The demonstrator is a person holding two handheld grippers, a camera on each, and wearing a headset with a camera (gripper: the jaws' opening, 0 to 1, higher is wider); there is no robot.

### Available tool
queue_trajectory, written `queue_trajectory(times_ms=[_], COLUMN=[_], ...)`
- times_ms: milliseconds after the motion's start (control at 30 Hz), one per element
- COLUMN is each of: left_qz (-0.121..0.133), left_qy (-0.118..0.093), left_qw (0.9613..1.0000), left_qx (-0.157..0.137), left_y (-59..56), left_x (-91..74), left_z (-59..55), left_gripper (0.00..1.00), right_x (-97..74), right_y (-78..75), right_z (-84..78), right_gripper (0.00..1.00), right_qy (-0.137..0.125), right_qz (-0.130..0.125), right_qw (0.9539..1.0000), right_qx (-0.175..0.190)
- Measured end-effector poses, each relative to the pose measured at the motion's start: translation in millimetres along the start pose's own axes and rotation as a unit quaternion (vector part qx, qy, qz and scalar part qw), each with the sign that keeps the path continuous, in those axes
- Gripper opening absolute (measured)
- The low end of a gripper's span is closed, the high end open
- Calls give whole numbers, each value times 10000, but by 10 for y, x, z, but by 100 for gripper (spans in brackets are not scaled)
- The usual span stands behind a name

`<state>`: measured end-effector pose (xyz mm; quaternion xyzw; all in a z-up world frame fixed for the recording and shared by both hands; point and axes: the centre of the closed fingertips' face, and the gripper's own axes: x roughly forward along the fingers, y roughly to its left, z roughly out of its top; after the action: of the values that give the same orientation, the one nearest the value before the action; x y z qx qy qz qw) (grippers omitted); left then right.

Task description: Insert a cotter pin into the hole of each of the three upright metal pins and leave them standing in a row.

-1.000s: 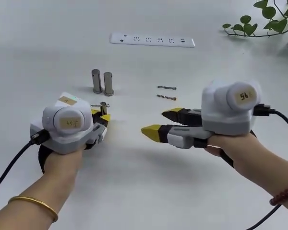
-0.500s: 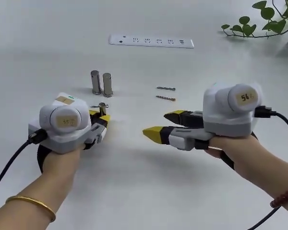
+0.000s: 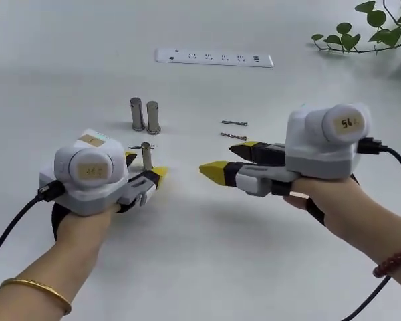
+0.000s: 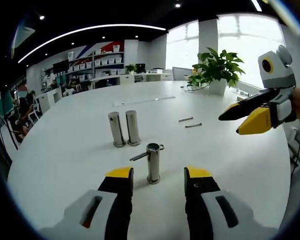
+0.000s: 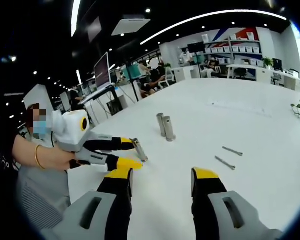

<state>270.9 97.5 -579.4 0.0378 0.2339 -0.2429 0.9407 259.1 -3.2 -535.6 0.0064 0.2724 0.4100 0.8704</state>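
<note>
The left tongs [image 4: 159, 174] are open and empty. Their jaws flank the fitted pin [image 4: 153, 162], which stands upright on the worktop [image 4: 230, 165], apparently untouched. Two bare pins [image 4: 115, 129] stand side by side beyond it. The right tongs [image 5: 163, 175] are open and empty. Two cotter pins [image 5: 224, 162] lie flat ahead and to their right, long axes roughly parallel, nearer the right tongs than the left.

Left claw [image 3: 146, 166] is held level and pointing right, yellow-tipped jaws spread wide, with the left hand [image 3: 87, 224] wrapped round its body from below. Right claw [image 3: 225, 159] faces it, pointing left, with a gap between the two. Its jaws are parted too, and the right hand [image 3: 321, 194] grips underneath, forearm coming in from the lower right.
</note>
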Motion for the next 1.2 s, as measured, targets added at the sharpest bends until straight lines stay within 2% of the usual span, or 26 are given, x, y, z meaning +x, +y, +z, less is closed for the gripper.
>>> queue_trajectory(times_ms=[167,233,300,367,500,633,767,933,1200], left_qz=[-117,-165,-230,-258,-293,-321,-318,-280,-291], left_qy=[-115,-100,-131,-181,-265,-340,-382,-441,-450], left_qw=[9998,9997,9995,9993,9988,9985,9983,9981,9982], left_qx=[-141,-160,-189,-214,-280,-275,-314,-327,-266], left_y=[-21,-40,-58,-64,-67,-69,-58,-47,-55], left_x=[-96,-127,-163,-192,-257,-318,-379,-458,-518], left_z=[52,62,84,113,166,205,233,279,287], left_gripper=[55,62,66,70,76,81,85,89,93], right_x=[105,144,180,256,359,475,557,696,968], right_y=[-75,-89,-101,-208,-212,-309,-280,-320,-213], right_z=[153,222,263,322,379,435,499,520,482], right_gripper=[42,42,42,43,43,42,42,43,40], right_qy=[-112,-194,-223,-245,-333,-411,-504,-545,-426], right_qz=[-12,-14,-20,-34,-42,-67,-65,-38,20], right_qw=[9999,9997,9996,9995,9991,9986,9980,9976,9963], right_qx=[-93,-127,-142,-183,-265,-313,-370,-425,-741])
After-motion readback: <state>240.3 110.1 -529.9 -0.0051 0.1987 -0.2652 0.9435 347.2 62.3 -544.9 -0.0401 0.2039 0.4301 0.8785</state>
